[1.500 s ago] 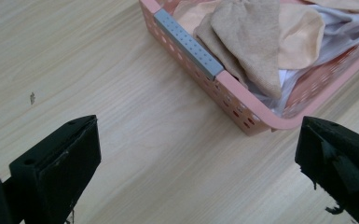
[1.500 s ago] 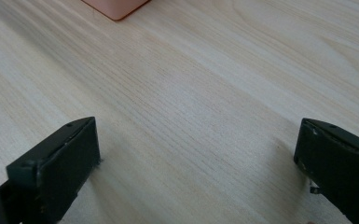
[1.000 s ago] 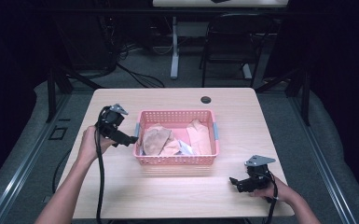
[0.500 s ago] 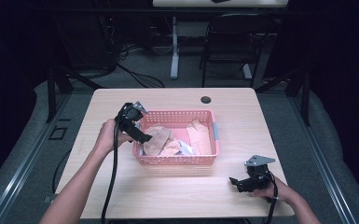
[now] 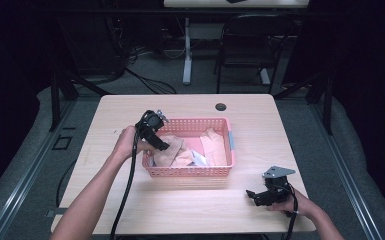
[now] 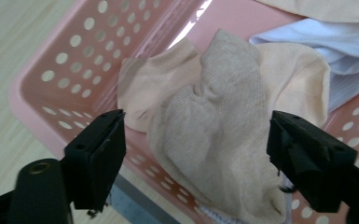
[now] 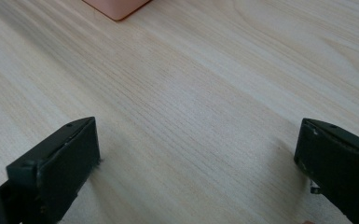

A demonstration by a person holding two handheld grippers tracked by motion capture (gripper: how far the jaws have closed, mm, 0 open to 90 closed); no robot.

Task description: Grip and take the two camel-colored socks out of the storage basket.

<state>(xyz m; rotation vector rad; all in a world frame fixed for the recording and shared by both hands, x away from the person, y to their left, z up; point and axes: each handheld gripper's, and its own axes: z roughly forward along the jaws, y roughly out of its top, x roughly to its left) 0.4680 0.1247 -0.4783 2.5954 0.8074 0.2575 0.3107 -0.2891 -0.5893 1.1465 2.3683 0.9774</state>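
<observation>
1. The beige sock [image 6: 214,140] lies bunched between your left gripper's [image 6: 196,154] jaws, draped over the near wall of the pink basket [image 6: 70,70], with its lower fold hanging over the rim toward you.
2. Your left gripper's jaws have just been closing, with the sock between them. They stand on either side of the cloth and do not yet press it, so the gripper is still released and grasps nothing.
3. Just beyond the sock from that gripper lies a paler peach cloth [image 6: 144,88], partly under it. To the far right of the jaws a white cloth [image 6: 317,46] rests against the basket's floor.
4. In the high view your left gripper [image 5: 161,146] dips over the basket's [image 5: 190,171] left end, into the pile of clothes.
5. Your right gripper [image 5: 252,196] rests low over the bare table [image 5: 180,210], well apart from the basket and past its right corner. Its jaws are spread wide, with nothing but wood grain between them.
6. In the right gripper view, a corner of the basket [image 7: 116,7] sits far ahead of those jaws.
7. No brand, label or writing can be read on the sock, the basket or the grippers.
</observation>
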